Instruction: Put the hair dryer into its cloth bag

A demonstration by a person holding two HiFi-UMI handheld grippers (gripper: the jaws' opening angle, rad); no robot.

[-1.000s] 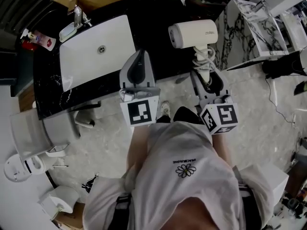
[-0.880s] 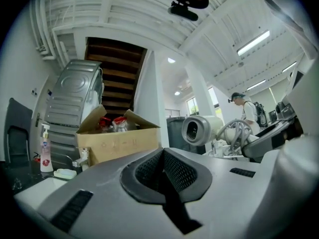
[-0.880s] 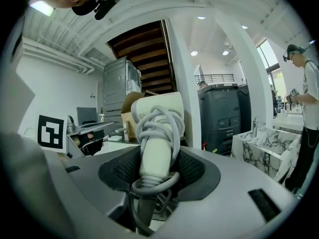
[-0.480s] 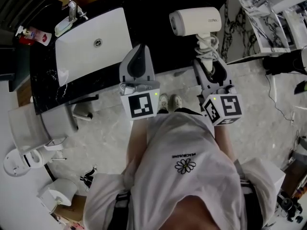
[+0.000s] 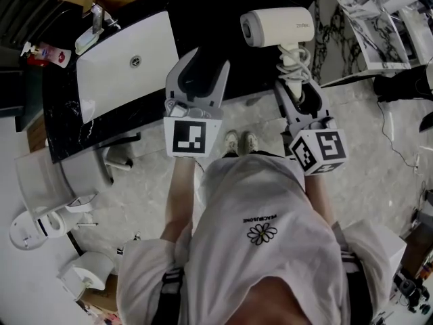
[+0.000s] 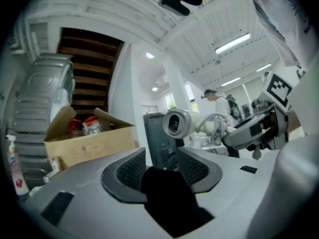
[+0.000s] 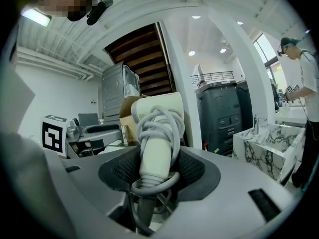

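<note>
The cream hair dryer (image 5: pixel 277 27) has its grey cord wound round the handle. My right gripper (image 5: pixel 295 87) is shut on that handle and holds the dryer (image 7: pixel 154 128) level over the black countertop (image 5: pixel 216 12), barrel to the far side. My left gripper (image 5: pixel 197 66) hovers over the counter's front edge beside the sink, and its jaws are opening. In the left gripper view a black piece of cloth (image 6: pixel 167 195), apparently the bag, lies loose between the pads of my left gripper (image 6: pixel 159 166). The dryer's round end (image 6: pixel 177 123) shows beyond them.
A white sink (image 5: pixel 125 63) with a tap is set in the counter at the left. A marble-patterned box (image 5: pixel 352 39) stands to the right. An open cardboard box (image 6: pixel 84 138) and a dark wheelie bin (image 7: pixel 224 118) are beyond. Another person (image 7: pixel 304 78) stands far right.
My left gripper's jaws have spread from shut to apart, and the gripper has moved forward over the counter edge and rolled a little. The right gripper with the dryer shifted slightly.
</note>
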